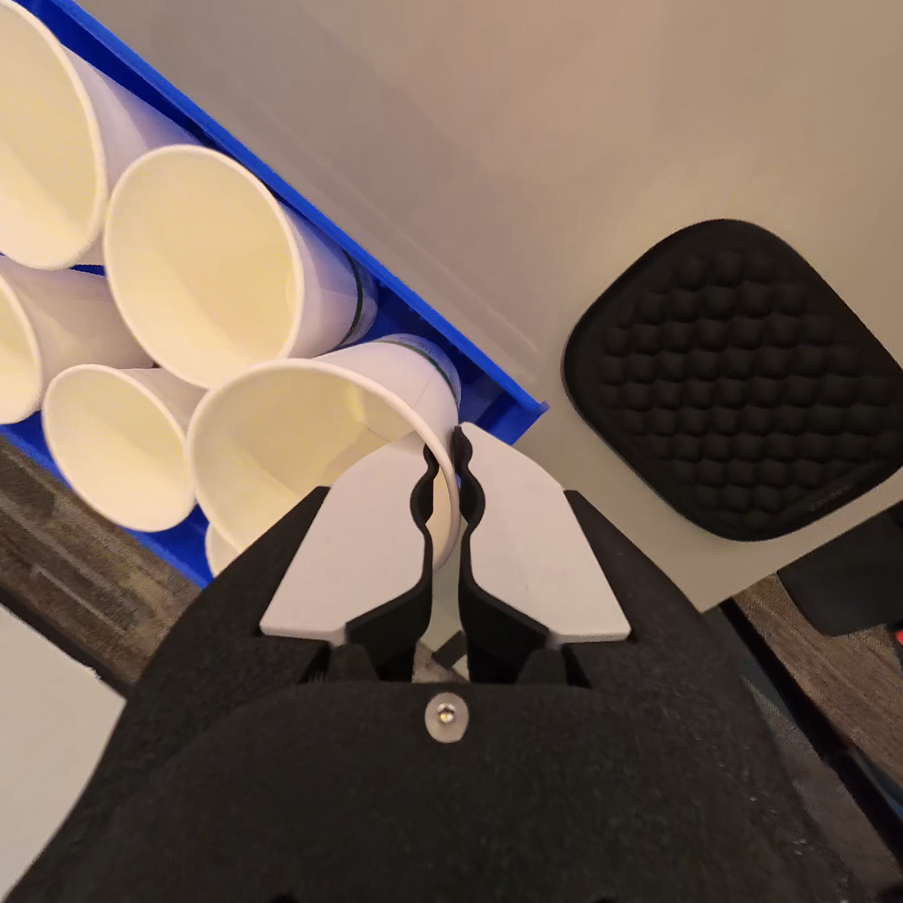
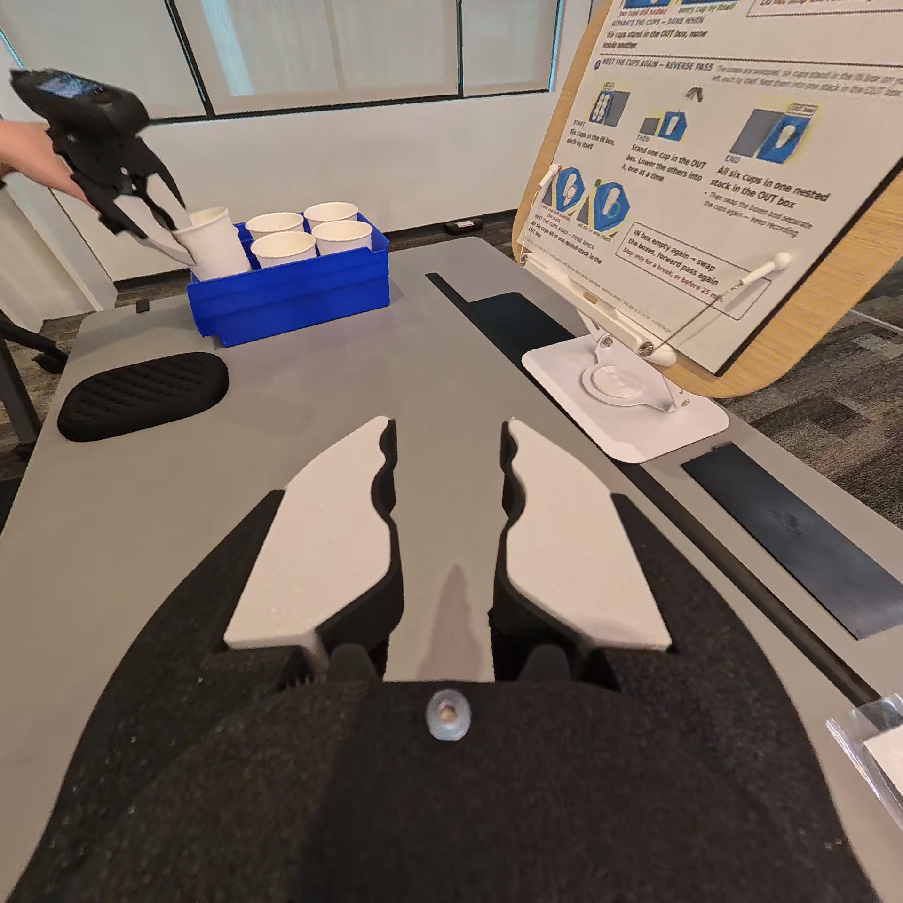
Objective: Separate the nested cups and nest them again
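My left gripper [image 1: 442, 440] is shut on the rim of a white paper cup [image 1: 293, 440], one finger inside and one outside. The cup is at the corner of a blue bin [image 1: 342, 234] that holds several more white cups [image 1: 195, 273]. In the right wrist view the left gripper [image 2: 181, 234] holds this cup [image 2: 215, 244] tilted and higher than the other cups [image 2: 283, 247] at the bin's [image 2: 293, 303] left end; its base is hidden behind the bin wall. My right gripper [image 2: 449, 430] is open and empty over the grey table [image 2: 440, 342].
A black bumpy pad [image 1: 733, 376] lies on the table beside the bin, also seen in the right wrist view [image 2: 141, 396]. An instruction board [image 2: 708, 171] on a white stand [image 2: 625, 405] is at the right. Dark strips [image 2: 782, 537] lie along the right edge.
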`<state>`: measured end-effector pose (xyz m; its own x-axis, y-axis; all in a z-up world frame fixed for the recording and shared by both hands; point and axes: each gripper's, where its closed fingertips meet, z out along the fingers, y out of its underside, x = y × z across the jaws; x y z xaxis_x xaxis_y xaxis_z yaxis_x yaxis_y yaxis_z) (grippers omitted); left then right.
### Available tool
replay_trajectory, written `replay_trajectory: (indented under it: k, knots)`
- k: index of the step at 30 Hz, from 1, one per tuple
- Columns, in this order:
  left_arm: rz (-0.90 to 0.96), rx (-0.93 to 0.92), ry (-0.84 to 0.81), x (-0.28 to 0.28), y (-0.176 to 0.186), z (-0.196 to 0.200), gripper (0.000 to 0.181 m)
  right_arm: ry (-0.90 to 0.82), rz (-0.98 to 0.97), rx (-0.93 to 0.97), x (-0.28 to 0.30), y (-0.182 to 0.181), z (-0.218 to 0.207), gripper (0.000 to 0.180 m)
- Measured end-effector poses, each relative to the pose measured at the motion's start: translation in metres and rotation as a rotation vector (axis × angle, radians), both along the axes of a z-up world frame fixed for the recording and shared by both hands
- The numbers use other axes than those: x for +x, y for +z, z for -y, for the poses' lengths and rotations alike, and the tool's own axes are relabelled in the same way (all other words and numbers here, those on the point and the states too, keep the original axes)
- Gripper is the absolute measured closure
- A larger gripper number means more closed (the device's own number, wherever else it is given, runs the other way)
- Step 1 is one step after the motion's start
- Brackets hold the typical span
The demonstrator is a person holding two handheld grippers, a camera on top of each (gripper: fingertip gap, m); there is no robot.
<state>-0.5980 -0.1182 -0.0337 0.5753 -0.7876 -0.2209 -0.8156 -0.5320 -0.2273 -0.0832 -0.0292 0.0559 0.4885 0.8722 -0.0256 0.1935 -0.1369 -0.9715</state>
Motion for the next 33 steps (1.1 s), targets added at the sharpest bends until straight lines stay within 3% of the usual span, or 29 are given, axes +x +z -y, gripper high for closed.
replay_trajectory:
  k: [6,13,22,33]
  knots:
    - [-0.072,0.075,-0.123,0.027,0.067,0.006,0.177,0.087,0.009,0.047,-0.029,0.005,0.013,0.139]
    - [0.112,0.097,-0.493,0.172,0.122,0.013,0.176,0.288,0.076,0.107,-0.101,0.001,0.053,0.119]
    - [0.164,0.053,-0.894,0.326,0.116,0.033,0.177,0.421,0.013,0.125,-0.149,0.005,0.090,0.093]
    - [0.084,-0.007,-1.046,0.375,0.103,0.046,0.177,0.512,-0.031,0.022,-0.149,0.002,0.099,0.095]
